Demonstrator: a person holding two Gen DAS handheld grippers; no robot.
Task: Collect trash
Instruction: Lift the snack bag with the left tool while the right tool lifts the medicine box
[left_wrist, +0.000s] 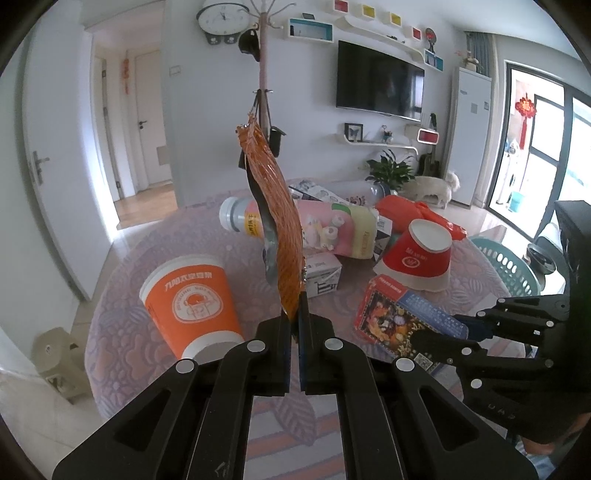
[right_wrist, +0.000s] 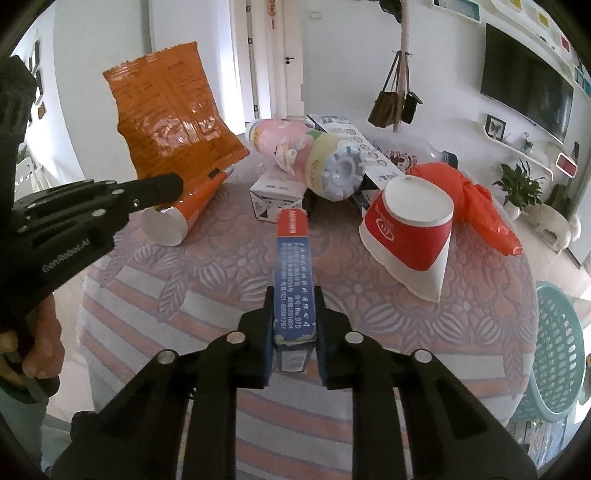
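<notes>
We see the left gripper (left_wrist: 296, 317) pressed together on the bottom edge of an orange snack wrapper (left_wrist: 275, 218), which stands up edge-on above the table in the left wrist view; from the right wrist view the same wrapper (right_wrist: 168, 114) shows its printed back, held clear of the tabletop by the left gripper (right_wrist: 173, 186) at the lower edge.

The right gripper (right_wrist: 294, 314) pinches a flat blue and red carton (right_wrist: 293, 266) by its narrow sides — the box points forward over the patterned tablecloth (right_wrist: 236, 266). In the left wrist view that carton (left_wrist: 402, 321) shows a colourful printed face, with the right gripper (left_wrist: 454, 332) clamped on its near end.

The rest of the trash lies on the round table: an orange paper cup (left_wrist: 192, 299) on its side near the left edge, a red paper cup (right_wrist: 410, 225) turned over with its base up, a pink and yellow plastic bottle (right_wrist: 306, 155) lying across a small white carton (right_wrist: 277, 195), and a crumpled orange-red plastic bag (right_wrist: 472, 199) just behind the red cup. A green plastic basket (right_wrist: 557, 350) stands beside the table on the right — we cannot tell what it holds.
</notes>
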